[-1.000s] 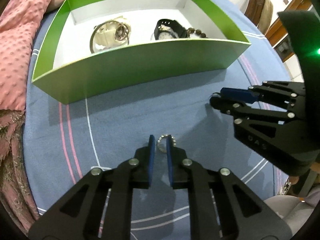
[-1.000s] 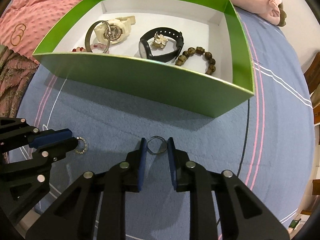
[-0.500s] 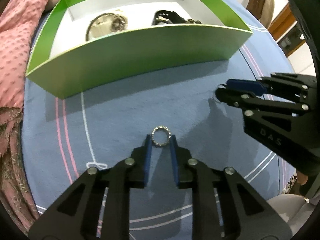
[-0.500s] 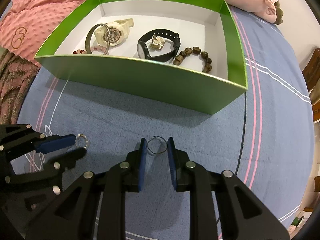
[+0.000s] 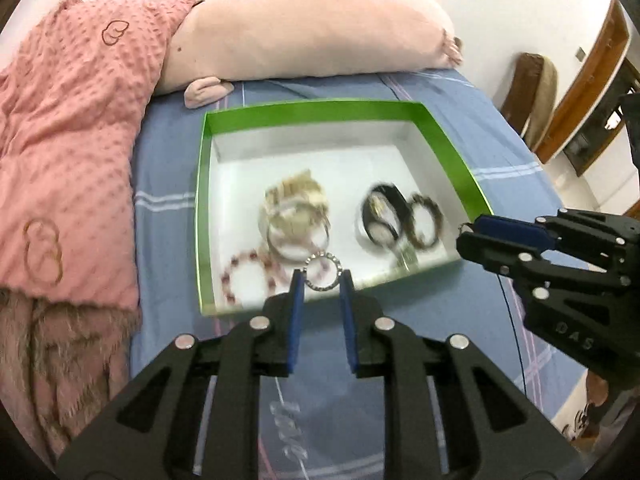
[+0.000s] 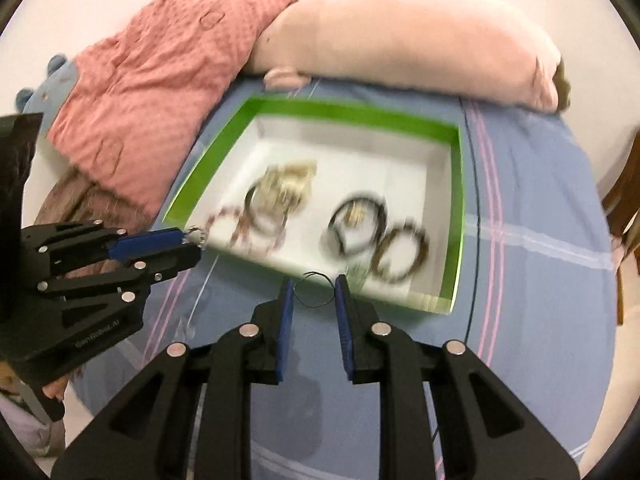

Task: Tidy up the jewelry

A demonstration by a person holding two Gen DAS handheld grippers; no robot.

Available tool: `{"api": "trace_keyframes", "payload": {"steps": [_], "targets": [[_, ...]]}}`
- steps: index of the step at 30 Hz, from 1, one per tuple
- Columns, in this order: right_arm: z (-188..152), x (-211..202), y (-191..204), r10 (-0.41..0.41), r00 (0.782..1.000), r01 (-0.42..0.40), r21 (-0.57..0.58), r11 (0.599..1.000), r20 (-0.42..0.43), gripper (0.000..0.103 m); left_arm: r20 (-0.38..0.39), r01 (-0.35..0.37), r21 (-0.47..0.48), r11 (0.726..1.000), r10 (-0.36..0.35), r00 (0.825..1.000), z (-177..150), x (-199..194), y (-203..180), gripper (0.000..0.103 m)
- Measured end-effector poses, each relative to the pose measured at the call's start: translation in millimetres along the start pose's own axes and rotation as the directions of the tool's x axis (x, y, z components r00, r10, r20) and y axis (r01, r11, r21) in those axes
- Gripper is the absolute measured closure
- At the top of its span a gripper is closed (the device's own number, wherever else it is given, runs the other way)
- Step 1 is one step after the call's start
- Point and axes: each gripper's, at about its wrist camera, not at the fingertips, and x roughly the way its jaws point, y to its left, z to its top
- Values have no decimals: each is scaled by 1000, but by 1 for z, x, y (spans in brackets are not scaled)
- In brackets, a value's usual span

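Left wrist view: left gripper [image 5: 322, 280] nearly closed, pinching beaded silver ring [image 5: 323, 272] above near wall of green box [image 5: 448, 148]. Right gripper [image 6: 312, 290] likewise narrow, clamping thin wire ring [image 6: 313, 290] by box front edge. Advice: carry both past rim, lower over bare white floor clear of watches and bracelets, then release low.
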Motion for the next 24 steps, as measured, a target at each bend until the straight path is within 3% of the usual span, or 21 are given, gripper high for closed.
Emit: {"api": "trace_keyframes", "payload": {"steps": [5,14,18,20,24], "targets": [[24,47,-14,-49,998,50,38,998,-41,82,-1,-45,-17,999,45,999,18,29,4,85],[17,79,-24,-67,992,73,59,996,-104,82,-34,-50,-41,998,49,998,14,57,9,85],[18,83,-27,-74,991,82,66,994,-110,79,-41,-53,-45,998,51,998,14,60,10,71],[18,81,-28,-82,991,90,67,994,-104,69,-36,-56,-48,997,54,998,14,57,11,63],[20,68,-27,-97,993,101,64,993,-70,47,0,-80,-50,996,80,997,16,44,9,36]]}}
